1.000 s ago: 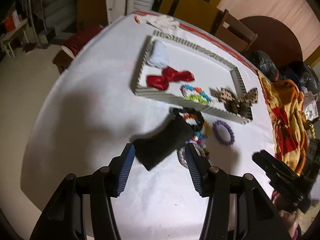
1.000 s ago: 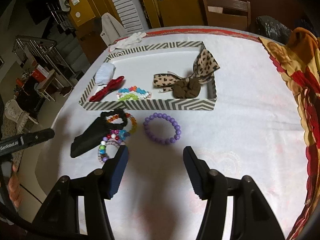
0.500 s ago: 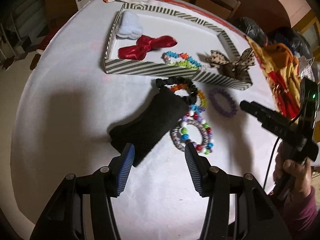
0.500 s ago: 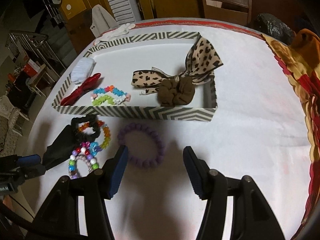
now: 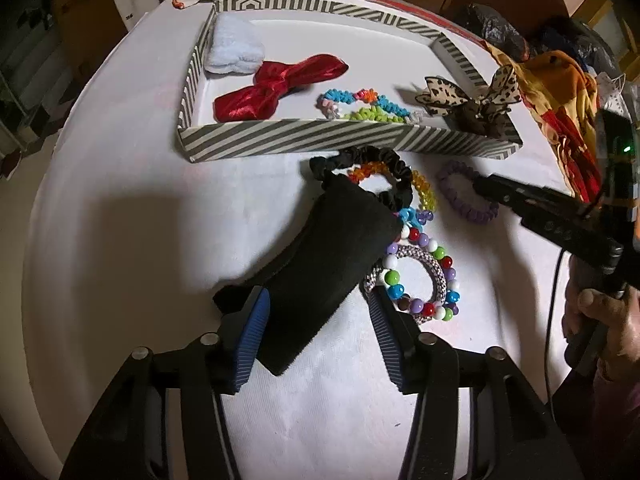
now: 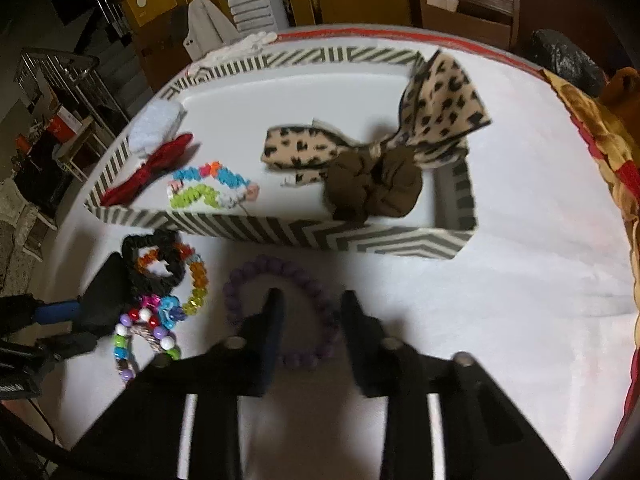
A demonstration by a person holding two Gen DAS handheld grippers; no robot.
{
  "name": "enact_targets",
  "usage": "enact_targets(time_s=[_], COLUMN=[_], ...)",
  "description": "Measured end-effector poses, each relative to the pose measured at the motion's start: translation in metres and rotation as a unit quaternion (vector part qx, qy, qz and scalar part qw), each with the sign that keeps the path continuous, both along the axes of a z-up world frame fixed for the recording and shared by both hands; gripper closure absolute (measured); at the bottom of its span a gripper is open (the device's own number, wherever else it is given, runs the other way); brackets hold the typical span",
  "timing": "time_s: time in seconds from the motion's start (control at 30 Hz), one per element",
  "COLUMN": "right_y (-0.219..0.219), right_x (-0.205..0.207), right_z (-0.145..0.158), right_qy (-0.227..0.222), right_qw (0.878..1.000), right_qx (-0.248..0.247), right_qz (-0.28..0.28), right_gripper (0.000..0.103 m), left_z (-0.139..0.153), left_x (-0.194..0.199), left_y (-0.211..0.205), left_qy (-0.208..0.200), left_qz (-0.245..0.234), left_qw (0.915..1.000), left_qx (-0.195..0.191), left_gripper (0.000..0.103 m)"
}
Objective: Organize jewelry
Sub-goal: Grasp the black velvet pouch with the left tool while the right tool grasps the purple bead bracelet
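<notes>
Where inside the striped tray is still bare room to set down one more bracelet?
The striped tray has a wide bare patch in its middle and far half, between the red bow and the leopard bow. Its near edge is crowded: colourful bracelets and the brown scrunchie lie there.

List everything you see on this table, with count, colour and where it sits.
tray: 1, grey-white striped, far side of table
fluffy pad: 1, white, tray corner
bow: 1, red, in tray
beaded bands: multicoloured, in tray
leopard bow: 1, tan-black, in tray
brown scrunchie: 1, in tray
black pouch: 1, before tray, between left gripper's closing jaws
black scrunchie: 1, beside pouch
bead bracelets: several, multicoloured, beside pouch
purple bracelet: 1, right gripper closing around its rim
left gripper
right gripper
</notes>
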State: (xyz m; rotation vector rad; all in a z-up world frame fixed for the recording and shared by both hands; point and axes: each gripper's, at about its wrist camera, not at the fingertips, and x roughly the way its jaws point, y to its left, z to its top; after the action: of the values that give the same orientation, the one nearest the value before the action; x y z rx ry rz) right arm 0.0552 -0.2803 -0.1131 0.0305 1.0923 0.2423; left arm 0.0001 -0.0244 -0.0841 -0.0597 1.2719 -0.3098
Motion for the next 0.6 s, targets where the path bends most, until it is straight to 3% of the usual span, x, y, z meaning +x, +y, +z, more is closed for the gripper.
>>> enact_targets(time_s=[0.03, 0.1, 0.17, 0.6], right_y=[0.0, 0.0, -0.003, -0.007], right_x=[-0.001, 0.0, -0.001, -0.031], right_z=[0.0, 0.0, 0.001, 0.077], right_qy=[-0.011, -0.013, -0.01, -0.073], right_qw=[1.0, 1.0, 1.0, 0.997], right_qx=[-0.003, -0.003, 0.007, 0.034], right_qz=[0.001, 0.0, -0.004, 0.013], right_gripper=[0.089, 0.094, 0.094, 0.094], left_z=[0.0, 0.0, 0.002, 0.054], left_x=[0.0, 0.002, 0.002, -0.011], left_y=[0.003, 0.01, 0.018, 0.015], left_qy=[-0.002, -0.001, 0.002, -0.063], left_qz=[0.005, 0.016, 0.03, 0.056], left_qw=[1.0, 0.9999, 0.9995, 0.9963], left_qx=[0.005, 0.005, -0.011, -0.018], left_gripper=[0.062, 0.077, 0.084, 0.089])
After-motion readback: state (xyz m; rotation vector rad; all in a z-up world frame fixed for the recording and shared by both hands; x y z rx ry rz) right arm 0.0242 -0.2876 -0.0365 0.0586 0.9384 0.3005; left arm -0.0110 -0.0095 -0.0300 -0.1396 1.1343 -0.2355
